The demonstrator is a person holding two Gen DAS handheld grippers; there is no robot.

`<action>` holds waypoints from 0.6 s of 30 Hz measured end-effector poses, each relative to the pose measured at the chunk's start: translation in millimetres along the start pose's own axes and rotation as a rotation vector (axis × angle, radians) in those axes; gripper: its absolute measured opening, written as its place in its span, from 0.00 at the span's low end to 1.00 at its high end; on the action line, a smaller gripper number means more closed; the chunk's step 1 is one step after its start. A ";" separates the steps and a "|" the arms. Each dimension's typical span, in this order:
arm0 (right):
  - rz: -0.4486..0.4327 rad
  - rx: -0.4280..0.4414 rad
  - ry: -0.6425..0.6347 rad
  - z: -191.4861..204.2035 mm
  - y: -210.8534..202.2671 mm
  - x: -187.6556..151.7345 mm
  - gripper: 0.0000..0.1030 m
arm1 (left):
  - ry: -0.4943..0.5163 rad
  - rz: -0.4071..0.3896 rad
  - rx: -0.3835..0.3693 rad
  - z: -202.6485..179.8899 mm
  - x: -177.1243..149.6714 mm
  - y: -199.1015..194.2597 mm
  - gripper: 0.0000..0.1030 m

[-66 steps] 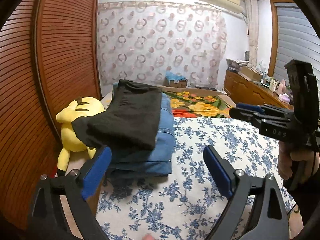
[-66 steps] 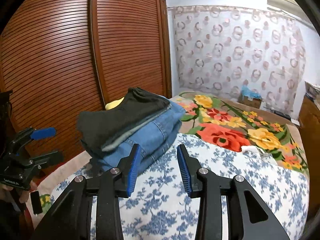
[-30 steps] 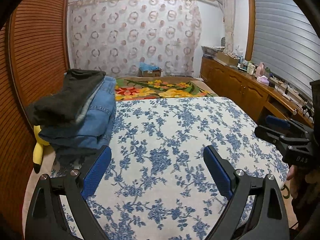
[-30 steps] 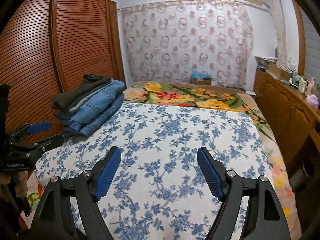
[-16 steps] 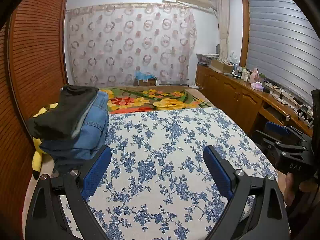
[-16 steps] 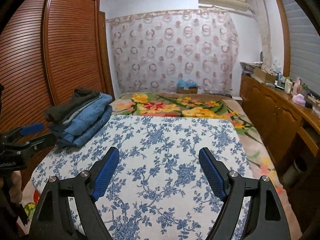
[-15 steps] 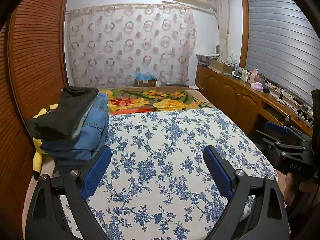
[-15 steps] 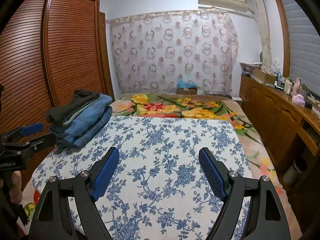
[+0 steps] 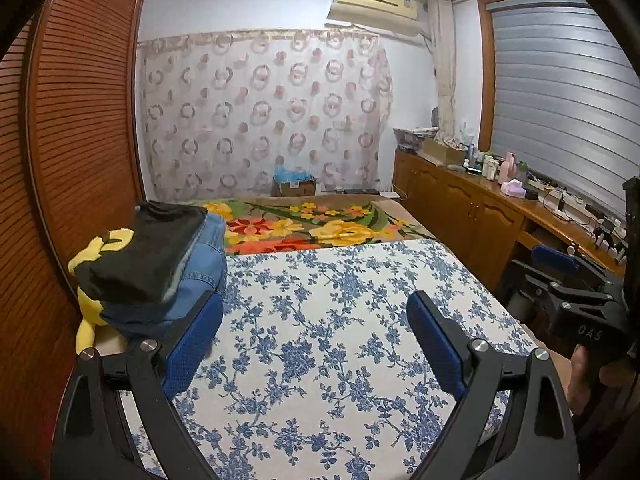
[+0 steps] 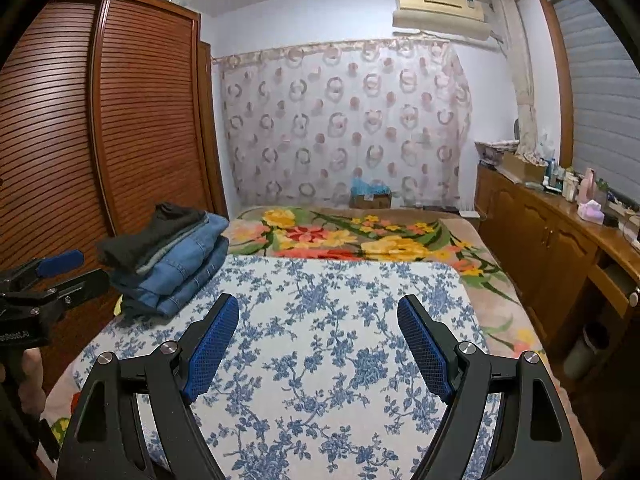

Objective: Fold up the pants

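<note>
Pants: folded dark grey-black pair [image 9: 148, 254] lies on top of a stack of folded blue denim jeans [image 10: 182, 270], ahead and to the left of both tools, on the left edge of the bed.

Left gripper [image 9: 314, 332]: blue-padded fingers spread wide, nothing between them. It hovers above the white bedsheet with blue flower print [image 9: 340, 320]. The stack sits just beyond its left finger [image 9: 190, 350].

Right gripper [image 10: 318, 342]: fingers likewise spread apart, empty, above the same sheet. The stack is further off to its left than for the other tool. Right tool also shows at the right edge of the left wrist view, well apart from the stack.

Outward from the stack: a yellow plush toy with black-tipped ears [image 9: 94, 276] lies behind and under it, partly hidden, against the brown louvred wooden wardrobe doors [image 10: 120, 128]. Past the sheet, a blanket with large red and yellow flowers [image 10: 360, 240] covers the far part of the bed. Far wall: sheer curtain with ring pattern [image 9: 260, 120]. To the right of the tools, a low wooden cabinet [image 10: 548, 248] carrying small bottles.
</note>
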State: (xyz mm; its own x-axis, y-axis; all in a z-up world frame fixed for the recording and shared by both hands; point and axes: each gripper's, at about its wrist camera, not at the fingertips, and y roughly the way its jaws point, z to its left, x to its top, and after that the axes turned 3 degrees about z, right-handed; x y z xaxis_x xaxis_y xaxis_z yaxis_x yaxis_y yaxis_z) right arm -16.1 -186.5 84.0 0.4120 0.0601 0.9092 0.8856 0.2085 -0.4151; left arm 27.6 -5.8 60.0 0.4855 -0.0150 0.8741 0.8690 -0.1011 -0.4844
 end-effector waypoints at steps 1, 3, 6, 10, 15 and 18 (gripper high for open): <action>-0.006 -0.002 0.000 0.5 -1.1 0.6 0.81 | 0.001 -0.004 0.004 0.6 0.8 -1.7 0.91; -0.019 -0.003 0.003 1.1 -3.1 0.6 0.81 | 0.001 -0.009 0.010 2.1 1.5 -4.9 0.91; -0.032 -0.005 0.003 1.5 -5.7 -1.3 0.81 | 0.001 -0.021 0.016 3.9 2.7 -9.1 0.91; -0.047 -0.010 0.000 1.8 -8.4 -5.4 0.81 | 0.000 -0.037 0.026 6.8 4.4 -14.7 0.91; -0.059 -0.014 0.001 1.7 -8.5 -9.5 0.81 | -0.005 -0.048 0.032 9.3 5.7 -17.9 0.91; -0.061 -0.016 0.000 1.9 -7.0 -10.6 0.81 | -0.004 -0.047 0.032 10.0 5.0 -18.3 0.91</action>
State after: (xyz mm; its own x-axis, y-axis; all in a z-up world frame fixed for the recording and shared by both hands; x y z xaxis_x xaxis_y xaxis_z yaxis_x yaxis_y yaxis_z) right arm -27.1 -186.8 77.3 0.3576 0.0478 0.9327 0.9121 0.1963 -0.3598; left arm 15.1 5.9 72.9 0.4447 -0.0067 0.8956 0.8933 -0.0696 -0.4441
